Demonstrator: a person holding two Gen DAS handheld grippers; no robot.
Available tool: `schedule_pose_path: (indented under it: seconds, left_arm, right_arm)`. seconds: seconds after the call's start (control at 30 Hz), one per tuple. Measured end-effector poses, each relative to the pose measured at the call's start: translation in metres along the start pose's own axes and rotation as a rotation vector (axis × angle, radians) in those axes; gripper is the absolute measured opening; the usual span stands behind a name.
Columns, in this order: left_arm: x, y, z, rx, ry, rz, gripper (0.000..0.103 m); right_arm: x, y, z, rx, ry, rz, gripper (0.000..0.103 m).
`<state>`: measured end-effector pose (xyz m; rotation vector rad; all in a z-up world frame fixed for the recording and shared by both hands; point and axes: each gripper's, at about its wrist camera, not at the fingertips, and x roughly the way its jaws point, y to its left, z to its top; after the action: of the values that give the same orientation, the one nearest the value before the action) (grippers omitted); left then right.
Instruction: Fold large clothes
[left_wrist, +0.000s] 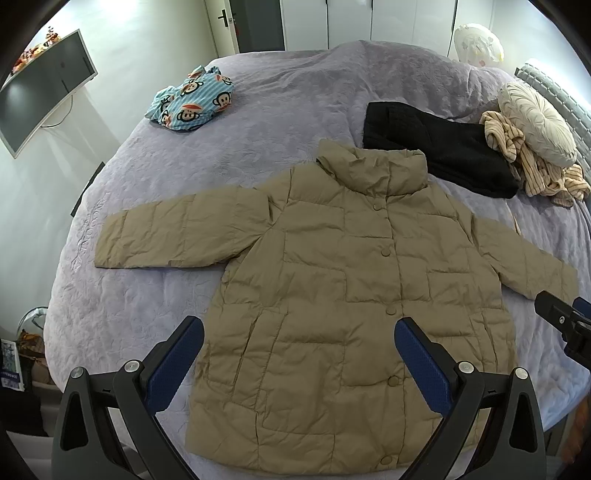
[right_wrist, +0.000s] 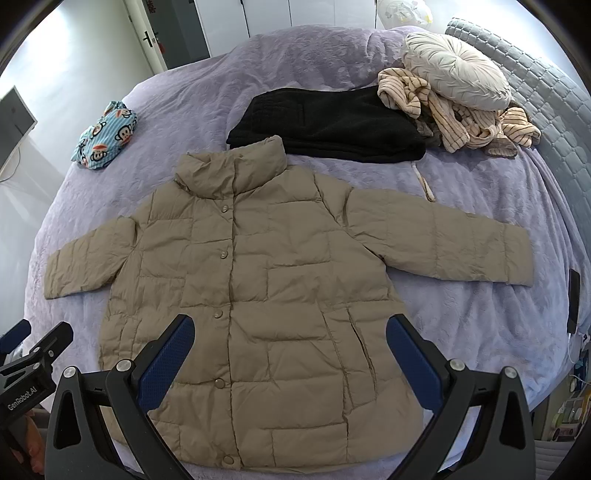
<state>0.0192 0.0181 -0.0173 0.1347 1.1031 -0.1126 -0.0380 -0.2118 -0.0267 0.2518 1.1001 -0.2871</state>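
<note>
"GenRobot.AI" is printed in white on the black body of the left gripper (right_wrist: 33, 343), seen at the frame's lower left.

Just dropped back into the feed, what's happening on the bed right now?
A tan puffer jacket lies spread flat, front up and snapped shut, both sleeves out, on the purple bedspread. The left gripper and right gripper hover open above its lower half, holding nothing. No fold has been made. A black garment, striped clothes and a blue monkey-print piece lie further back.

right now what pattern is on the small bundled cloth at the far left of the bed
Light blue stripes with cartoon monkey faces on the small bundled cloth; clearest in the left wrist view.
</note>
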Motion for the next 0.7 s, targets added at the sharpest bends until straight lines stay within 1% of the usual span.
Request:
schedule_pose_path:
  seconds: [0.7]
  left_arm:
    - [0.0019,0.0000,-0.0014,-0.003,0.004,0.003,0.103]
  right_arm:
    - [0.0006,0.0000,0.0005,0.000,0.001,0.002,0.103]
